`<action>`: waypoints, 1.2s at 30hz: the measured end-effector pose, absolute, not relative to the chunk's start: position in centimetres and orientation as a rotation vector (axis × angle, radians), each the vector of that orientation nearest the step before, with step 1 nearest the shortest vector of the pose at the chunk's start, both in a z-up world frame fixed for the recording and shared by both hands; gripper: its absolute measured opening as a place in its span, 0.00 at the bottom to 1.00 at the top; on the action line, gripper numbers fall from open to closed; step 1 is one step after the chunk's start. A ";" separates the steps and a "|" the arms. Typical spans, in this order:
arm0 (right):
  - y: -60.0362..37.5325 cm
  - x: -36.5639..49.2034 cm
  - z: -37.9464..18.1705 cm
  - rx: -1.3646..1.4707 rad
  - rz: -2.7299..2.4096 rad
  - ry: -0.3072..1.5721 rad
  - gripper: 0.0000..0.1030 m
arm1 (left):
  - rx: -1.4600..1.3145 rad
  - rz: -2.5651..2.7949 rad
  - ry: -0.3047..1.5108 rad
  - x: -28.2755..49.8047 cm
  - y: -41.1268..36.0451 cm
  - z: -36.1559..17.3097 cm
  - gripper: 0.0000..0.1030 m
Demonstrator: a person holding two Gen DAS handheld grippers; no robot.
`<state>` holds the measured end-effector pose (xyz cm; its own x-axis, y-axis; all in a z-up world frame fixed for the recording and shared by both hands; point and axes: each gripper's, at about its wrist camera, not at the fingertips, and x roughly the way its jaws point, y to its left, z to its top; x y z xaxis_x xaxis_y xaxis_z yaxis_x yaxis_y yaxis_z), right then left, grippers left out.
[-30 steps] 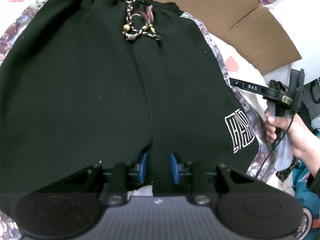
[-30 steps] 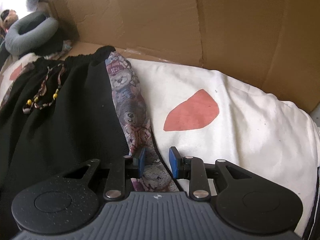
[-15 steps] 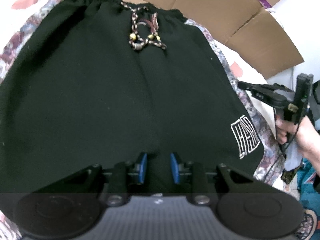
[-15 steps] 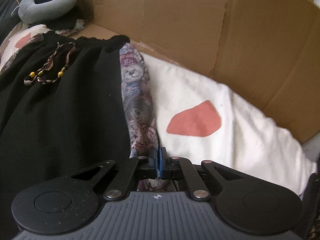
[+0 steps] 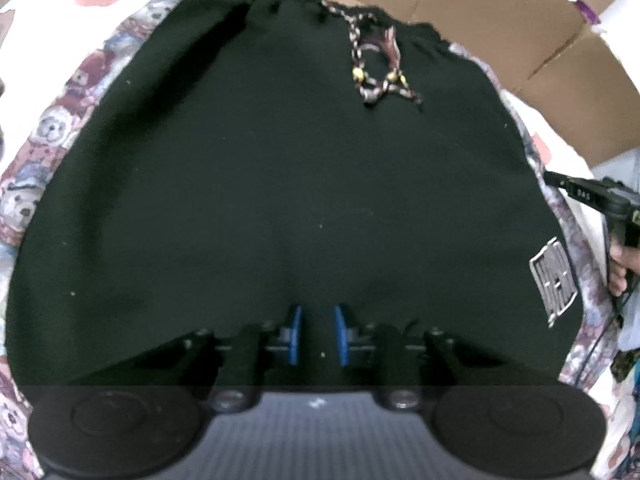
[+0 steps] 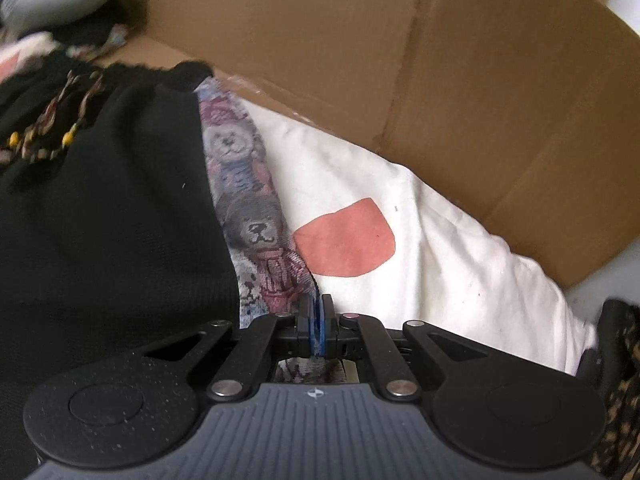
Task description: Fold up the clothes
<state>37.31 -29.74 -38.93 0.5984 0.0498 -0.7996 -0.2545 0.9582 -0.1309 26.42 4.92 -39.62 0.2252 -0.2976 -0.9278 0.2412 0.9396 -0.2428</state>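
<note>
- Black shorts (image 5: 280, 184) lie flat, filling the centre of the left wrist frame, waistband at the top.
- Drawstring (image 5: 378, 76) with yellow beads sits upper centre, just below the waistband.
- White logo patch (image 5: 554, 284) at the right edge of the frame, on the leg hem.
- Your left tongs (image 5: 317, 334) are spread, blue pads apart over the black fabric at lower centre; nothing gripped.
- Your right tongs (image 6: 317, 326) are pressed together, pinching the bear-print side panel (image 6: 248, 200) of the shorts at its edge, lower centre of the right wrist frame.
- White sheet (image 6: 440, 248) with a red patch lies under the shorts; cardboard (image 6: 400, 60) behind it.
- Your right hand (image 5: 622, 264) shows at the right edge of the left frame, blurred; grip detail probably not readable.
</note>
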 end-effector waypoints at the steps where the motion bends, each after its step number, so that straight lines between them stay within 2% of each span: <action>1: -30.0 37.4 -38.5 -0.213 0.183 0.906 0.03 | -0.056 -0.371 1.282 26.5 5.2 -39.3 0.18; 8: -30.5 39.7 -37.3 -0.106 0.180 0.865 0.06 | -0.100 -0.322 1.236 28.0 7.2 -38.0 0.18; 9: -30.4 40.2 -37.3 -0.088 0.188 0.865 0.12 | -0.104 -0.319 1.232 28.1 7.5 -37.8 0.18; 10: -30.3 40.6 -37.4 -0.068 0.199 0.866 0.24 | -0.107 -0.317 1.229 28.0 7.8 -37.8 0.18; 12: -30.0 41.3 -37.6 -0.045 0.217 0.867 0.42 | -0.113 -0.319 1.227 27.8 8.3 -37.6 0.18; 18: -28.6 42.7 -38.6 -0.050 0.240 0.893 0.42 | -0.110 -0.319 1.226 28.2 8.5 -37.5 0.18; 24: -28.2 42.3 -37.2 -0.085 0.231 0.818 0.41 | -0.139 -0.286 1.202 29.1 9.3 -37.0 0.18; 36: -27.5 41.6 -38.4 -0.159 0.231 0.861 0.39 | -0.135 -0.223 1.180 29.3 11.3 -36.9 0.18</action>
<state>41.64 -27.47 -38.39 0.6294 0.1366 -0.7650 -0.2641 0.9634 -0.0452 29.31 11.33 -36.88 0.3627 -0.2427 -0.8998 0.1019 0.9700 -0.2206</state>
